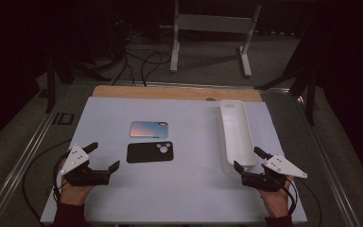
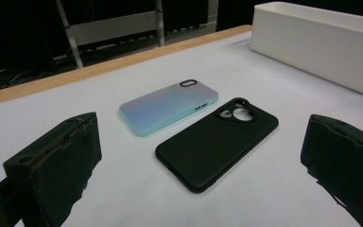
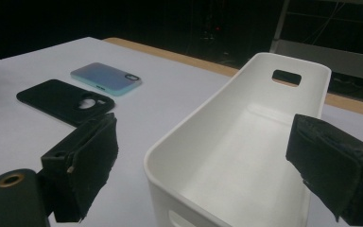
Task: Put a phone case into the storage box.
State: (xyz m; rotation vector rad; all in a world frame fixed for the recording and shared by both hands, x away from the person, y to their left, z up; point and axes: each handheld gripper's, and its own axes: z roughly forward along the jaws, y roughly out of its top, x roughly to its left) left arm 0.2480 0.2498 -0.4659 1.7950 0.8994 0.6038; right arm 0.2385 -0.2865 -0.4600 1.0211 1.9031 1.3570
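The person holds both grippers low over the near edge of the white table mat (image 1: 123,198), and nothing has been picked up yet; the work looks to be at its very start, the approach. The left gripper (image 1: 105,158) sits at about 8 o'clock on the mat with its jaws spread wide and empty, pointing toward the two phone cases. In the left gripper view the black phone case (image 2: 216,143) lies flat, back up, straight ahead between the jaws but well clear of them, and the iridescent blue-pink phone case (image 2: 169,108) lies just beyond it at 11 o'clock, close alongside, the two apart by a narrow gap. The right gripper (image 1: 248,159) rests at about 4 o'clock, also released and holding nothing, its jaws either side of the near end of the long white bin (image 1: 236,137); the bin is empty and runs away toward 1 o'clock.

Judging from this layout, the cases are likely meant for the bin. The next move would call for the left gripper to travel forward to the black case and get one jaw under its thin edge, since it lies flush on the mat and offers little to pinch.
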